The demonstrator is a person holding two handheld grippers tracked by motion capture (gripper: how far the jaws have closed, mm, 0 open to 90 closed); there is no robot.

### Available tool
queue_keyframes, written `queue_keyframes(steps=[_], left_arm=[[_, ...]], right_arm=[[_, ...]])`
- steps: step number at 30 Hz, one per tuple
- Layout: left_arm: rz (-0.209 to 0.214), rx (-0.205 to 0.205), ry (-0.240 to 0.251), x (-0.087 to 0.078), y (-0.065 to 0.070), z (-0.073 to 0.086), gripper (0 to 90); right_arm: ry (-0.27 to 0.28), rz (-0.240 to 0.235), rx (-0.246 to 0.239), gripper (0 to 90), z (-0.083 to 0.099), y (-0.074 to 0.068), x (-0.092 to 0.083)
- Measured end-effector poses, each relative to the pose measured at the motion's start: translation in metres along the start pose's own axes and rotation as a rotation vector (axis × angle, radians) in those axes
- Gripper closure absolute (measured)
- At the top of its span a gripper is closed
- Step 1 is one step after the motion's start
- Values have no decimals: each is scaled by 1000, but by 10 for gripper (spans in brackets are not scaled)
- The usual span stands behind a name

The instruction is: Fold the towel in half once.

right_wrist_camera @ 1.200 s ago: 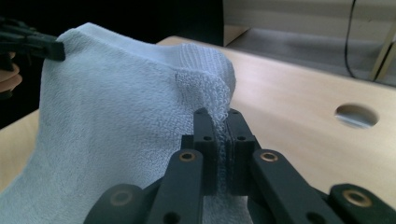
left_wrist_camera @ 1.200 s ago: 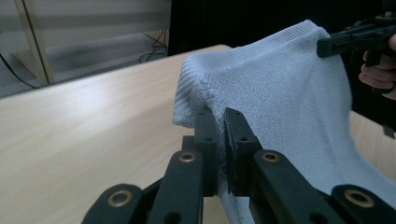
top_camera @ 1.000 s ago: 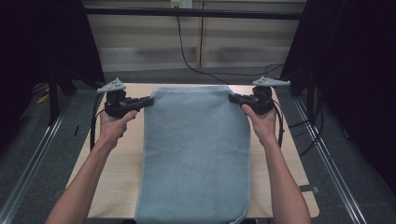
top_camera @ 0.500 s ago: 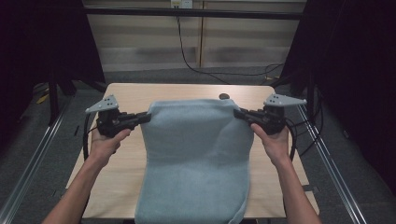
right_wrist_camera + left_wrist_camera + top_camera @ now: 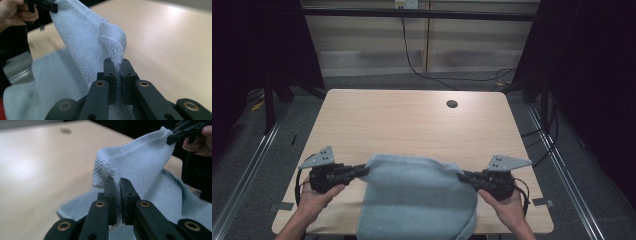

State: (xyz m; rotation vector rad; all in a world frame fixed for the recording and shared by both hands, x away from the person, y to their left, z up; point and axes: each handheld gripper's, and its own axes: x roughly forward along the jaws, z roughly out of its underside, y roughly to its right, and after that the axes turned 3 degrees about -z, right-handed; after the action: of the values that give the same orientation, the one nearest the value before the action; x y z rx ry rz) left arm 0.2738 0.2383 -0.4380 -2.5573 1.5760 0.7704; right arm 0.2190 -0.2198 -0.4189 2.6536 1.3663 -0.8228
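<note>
Towel (image 5: 417, 200) stretched between left gripper (image 5: 362, 171) and right gripper (image 5: 463, 175), both clamping corners.

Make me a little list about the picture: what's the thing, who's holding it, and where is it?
thing: light blue towel
left tool: shut on the towel's left corner
right tool: shut on the towel's right corner
towel's shape: held edge lifted, the rest folded under it on the table
table: light wood, with a small dark round hole near the far edge

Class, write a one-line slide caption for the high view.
Two hand-held grippers, left gripper and right gripper, each pinch a corner of a light blue towel above the near edge of a wooden table.
</note>
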Motion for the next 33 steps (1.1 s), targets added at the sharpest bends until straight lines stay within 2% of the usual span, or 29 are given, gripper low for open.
queue_keyframes(steps=[1, 2, 3, 5, 6, 9, 13, 15, 16, 18, 20, 22, 24, 29, 31, 33], left_arm=[[0, 0, 0, 0, 0, 0, 850], [4, -19, -44, 2, 3, 14, 848], [4, -19, -44, 2, 3, 14, 847], [21, -32, -69, 2, 8, 27, 847], [31, -34, -112, 2, 14, 40, 846], [49, -24, -186, 7, 21, 54, 844], [61, -28, -271, 19, 22, 67, 829], [59, -21, -277, 22, 21, 67, 829], [54, -32, -276, 23, 20, 67, 834], [47, -37, -273, 27, 14, 65, 842], [12, -36, -262, 32, 7, 61, 844], [-5, -30, -262, 38, -1, 56, 846], [-52, -18, -260, 48, -14, 48, 846], [-97, -51, -248, 67, -50, 32, 849], [-127, -39, -246, 73, -58, 26, 850], [-149, -41, -237, 80, -66, 21, 851]], right_arm=[[0, 0, 0, 857, 0, 0, 0], [-50, -18, 20, 857, 17, -4, 8], [-66, -29, 32, 857, 24, -7, 11], [-83, -38, 41, 857, 30, -9, 13], [-109, -44, 38, 857, 40, -15, 14], [-150, -52, 52, 856, 53, -22, 17], [-210, -55, 71, 857, 68, -23, 24], [-226, -46, 61, 857, 69, -23, 26], [-259, -36, 58, 857, 72, -21, 31], [-254, -40, 77, 859, 72, -16, 35], [-255, -31, 76, 859, 69, -8, 39], [-268, -4, 53, 858, 62, 0, 45], [-275, 31, 41, 858, 55, 8, 52], [-263, 52, 74, 859, 40, 38, 71], [-250, 56, 89, 859, 36, 50, 77], [-242, 80, 100, 860, 31, 61, 84]])
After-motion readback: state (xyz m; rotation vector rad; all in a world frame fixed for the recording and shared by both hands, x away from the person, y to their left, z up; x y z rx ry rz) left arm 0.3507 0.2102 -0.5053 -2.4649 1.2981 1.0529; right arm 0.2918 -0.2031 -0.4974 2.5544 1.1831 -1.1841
